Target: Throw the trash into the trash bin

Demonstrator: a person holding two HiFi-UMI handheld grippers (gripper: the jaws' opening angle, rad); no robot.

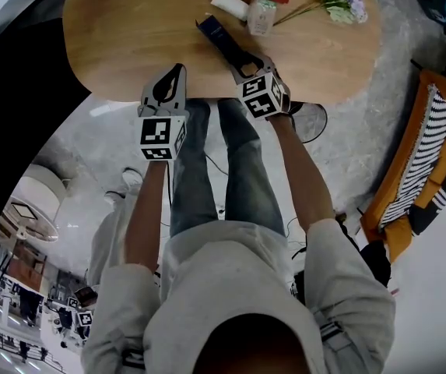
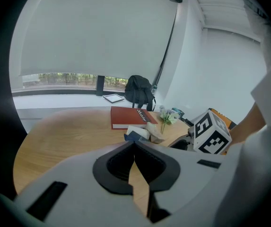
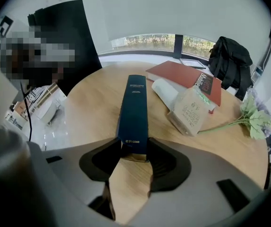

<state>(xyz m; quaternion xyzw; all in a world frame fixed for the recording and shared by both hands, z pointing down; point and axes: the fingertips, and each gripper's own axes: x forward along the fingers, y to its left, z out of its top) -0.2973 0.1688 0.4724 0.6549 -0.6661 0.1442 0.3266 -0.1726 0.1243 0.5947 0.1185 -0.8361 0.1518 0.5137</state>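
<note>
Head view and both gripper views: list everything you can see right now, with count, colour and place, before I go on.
table: one, light wood, rounded, in front of the person
dark blue box: one, long and narrow, flat on the table, near end between the right gripper's jaws
red book: one, at the table's far side
white tube: one, against the book's near edge
pale packet: one, beside the tube
flower sprig: one, green with pale blooms, right of the packet
black backpack: one, beyond the table by the window
orange striped cushion: one, on the floor at right
left gripper: shut, empty, at the table's near edge
right gripper: closed on the box end
</note>
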